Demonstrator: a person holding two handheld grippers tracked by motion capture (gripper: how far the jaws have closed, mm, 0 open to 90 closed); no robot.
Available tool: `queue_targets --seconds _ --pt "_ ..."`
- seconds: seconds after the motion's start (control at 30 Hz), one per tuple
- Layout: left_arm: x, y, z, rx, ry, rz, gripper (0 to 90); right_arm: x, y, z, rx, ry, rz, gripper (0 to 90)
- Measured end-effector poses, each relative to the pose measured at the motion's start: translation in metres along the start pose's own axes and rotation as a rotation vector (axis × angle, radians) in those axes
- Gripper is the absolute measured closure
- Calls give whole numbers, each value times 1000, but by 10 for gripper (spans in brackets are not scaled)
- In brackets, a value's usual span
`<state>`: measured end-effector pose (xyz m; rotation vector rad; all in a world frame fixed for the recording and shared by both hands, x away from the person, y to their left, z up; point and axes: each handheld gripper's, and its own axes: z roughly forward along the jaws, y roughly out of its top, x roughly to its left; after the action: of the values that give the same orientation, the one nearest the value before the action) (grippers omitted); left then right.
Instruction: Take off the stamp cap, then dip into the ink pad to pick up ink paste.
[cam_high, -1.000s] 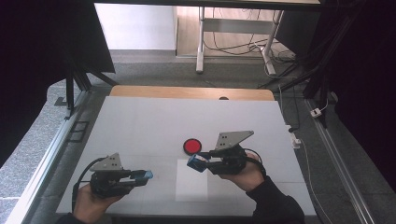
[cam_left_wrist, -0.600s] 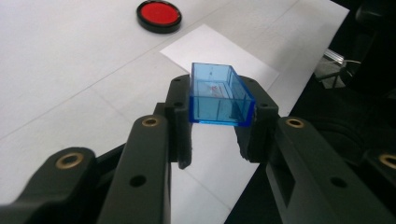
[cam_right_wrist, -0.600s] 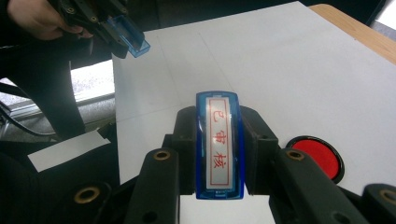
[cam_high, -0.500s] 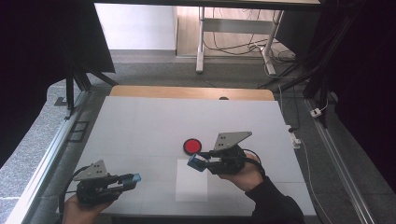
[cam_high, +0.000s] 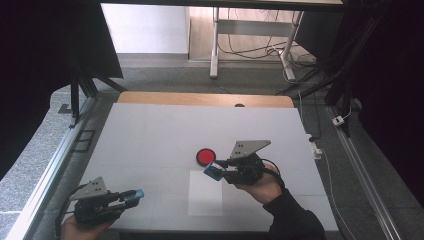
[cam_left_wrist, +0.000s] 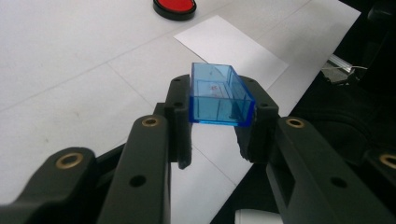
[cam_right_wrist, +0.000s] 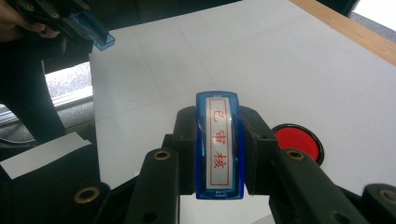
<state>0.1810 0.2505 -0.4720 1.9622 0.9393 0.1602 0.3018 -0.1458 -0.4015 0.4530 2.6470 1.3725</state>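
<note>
A clear blue cap (cam_left_wrist: 219, 95) sits crosswise between the jaws of my left gripper (cam_left_wrist: 218, 100), which is shut on it. In the high view this gripper (cam_high: 131, 195) hangs over the table's front left corner, pointing right. My right gripper (cam_right_wrist: 218, 126) is shut on a blue stamp (cam_right_wrist: 218, 149) whose white label bears red characters. It hovers (cam_high: 215, 170) just in front of a round red ink pad (cam_high: 205, 156). A white paper sheet (cam_high: 205, 200) lies flat beneath and in front of the right gripper.
The white table (cam_high: 150, 130) has a wooden strip along its far edge (cam_high: 200, 99). A metal rail (cam_high: 45, 175) runs along the left side. A desk frame and cables (cam_high: 250, 45) stand on the floor beyond.
My left gripper, still holding the blue cap, has moved left and back toward the table's front edge. The right gripper and stamp have stayed in place.
</note>
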Motion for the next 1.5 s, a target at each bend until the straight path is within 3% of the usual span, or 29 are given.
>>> queue_targets --seconds 0.4,0.57,0.93,1.5 --pt "5 -5 -2 0 -3 -28 681 -4 -2 4 1 -31 19 712" --pt "4 -5 -2 16 20 -37 681 -6 -1 6 0 -38 23 712" --pt "-2 -3 5 78 69 5 681 -14 3 13 5 -53 37 712" --pt "-1 -3 4 72 62 -2 681 -34 9 39 49 -99 30 712"
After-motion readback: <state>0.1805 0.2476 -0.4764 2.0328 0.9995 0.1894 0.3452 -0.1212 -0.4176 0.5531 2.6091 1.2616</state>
